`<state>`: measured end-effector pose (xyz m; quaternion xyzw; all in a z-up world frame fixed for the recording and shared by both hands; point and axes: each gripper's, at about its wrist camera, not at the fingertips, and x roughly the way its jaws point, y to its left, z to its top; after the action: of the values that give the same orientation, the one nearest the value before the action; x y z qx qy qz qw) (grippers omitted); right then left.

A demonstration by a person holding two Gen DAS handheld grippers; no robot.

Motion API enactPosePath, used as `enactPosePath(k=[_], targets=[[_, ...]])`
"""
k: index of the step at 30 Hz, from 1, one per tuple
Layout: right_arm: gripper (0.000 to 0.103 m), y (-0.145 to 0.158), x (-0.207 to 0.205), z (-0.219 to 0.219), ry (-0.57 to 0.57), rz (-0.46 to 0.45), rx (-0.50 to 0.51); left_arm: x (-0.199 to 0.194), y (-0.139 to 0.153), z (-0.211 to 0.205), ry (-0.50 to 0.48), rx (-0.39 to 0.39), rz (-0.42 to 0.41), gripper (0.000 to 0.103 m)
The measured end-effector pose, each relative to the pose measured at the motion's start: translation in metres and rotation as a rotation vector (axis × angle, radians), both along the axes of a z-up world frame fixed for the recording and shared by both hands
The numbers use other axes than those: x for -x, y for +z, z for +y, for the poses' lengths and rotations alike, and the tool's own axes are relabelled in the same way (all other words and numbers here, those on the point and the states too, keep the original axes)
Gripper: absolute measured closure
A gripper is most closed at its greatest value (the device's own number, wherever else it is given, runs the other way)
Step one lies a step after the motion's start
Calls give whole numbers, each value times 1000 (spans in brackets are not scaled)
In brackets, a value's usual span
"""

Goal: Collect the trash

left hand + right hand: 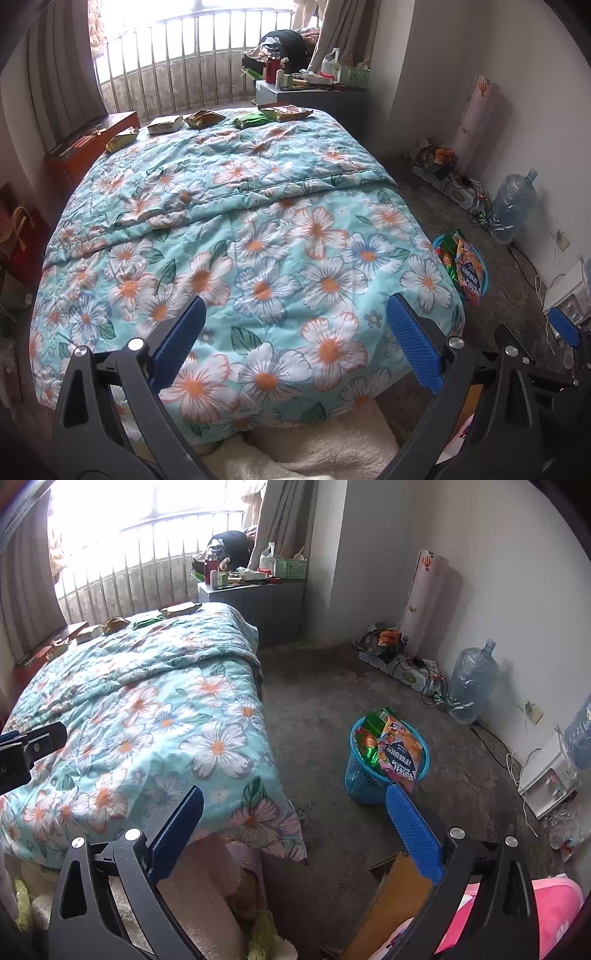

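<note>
Pretty clearly somebody's bedroom in a lived-in home. A bed with a floral quilt [258,221] takes up most of the room, with curtains [55,66] beside a bright railed window [177,70]. There's a cluttered grey bedside cabinet [255,602] at the far end, a bare concrete floor [321,686], a big water jug [471,679] against the white wall, and a small blue trash basket [364,779] stuffed with snack wrappers.

**Wrappers at far edge, basket right of bed**

Lined up along the far edge of the bed [236,236]: snack wrappers [205,119]. On the floor beside its right edge: basket [369,779], packets [400,755] inside.
</note>
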<state>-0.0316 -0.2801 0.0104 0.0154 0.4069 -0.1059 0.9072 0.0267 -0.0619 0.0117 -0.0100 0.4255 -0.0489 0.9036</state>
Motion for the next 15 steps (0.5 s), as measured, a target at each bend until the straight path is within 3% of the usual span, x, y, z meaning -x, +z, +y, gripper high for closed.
enactPosePath(k=[15], targets=[[7, 1, 4, -18, -54, 11, -10, -2, 8, -5, 8, -6, -28, 9]])
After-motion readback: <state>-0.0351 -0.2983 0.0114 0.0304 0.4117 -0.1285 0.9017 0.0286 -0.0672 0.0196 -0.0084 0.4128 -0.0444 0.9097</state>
